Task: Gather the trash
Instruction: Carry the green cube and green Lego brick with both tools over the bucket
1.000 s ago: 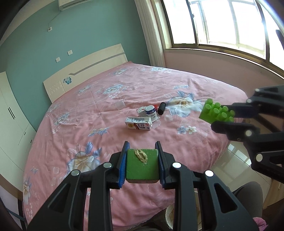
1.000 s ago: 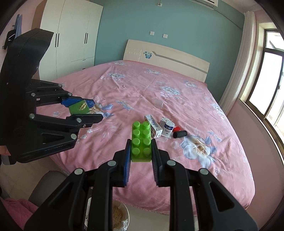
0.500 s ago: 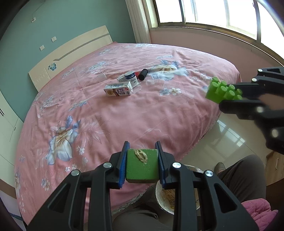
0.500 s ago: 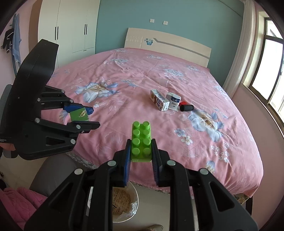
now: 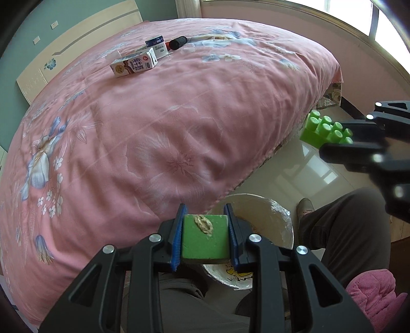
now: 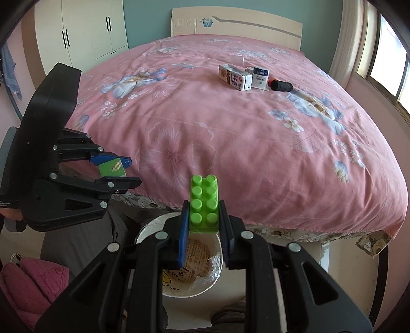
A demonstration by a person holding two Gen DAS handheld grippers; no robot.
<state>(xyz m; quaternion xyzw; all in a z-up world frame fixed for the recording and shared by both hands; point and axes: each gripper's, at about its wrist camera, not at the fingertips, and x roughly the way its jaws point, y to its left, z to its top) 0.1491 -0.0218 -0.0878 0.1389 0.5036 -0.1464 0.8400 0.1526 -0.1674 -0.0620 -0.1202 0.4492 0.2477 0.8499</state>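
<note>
left gripper (image 5: 205,240) clamps a flat green block (image 5: 204,237) with a beige smear; right gripper (image 6: 203,230) clamps a studded green brick (image 6: 204,205); only the right view shows the wardrobe (image 6: 82,30) at 11 o'clock.

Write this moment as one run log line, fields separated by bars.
left gripper: shut on green tile | right gripper: shut on green brick | both above bin | milk carton: on bed

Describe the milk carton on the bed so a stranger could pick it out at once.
On the pink floral bedspread, look toward the headboard for a small cluster. The milk carton lies on its side at the left end, white and brown, beside a blue-and-white box and black cylinder.
</note>
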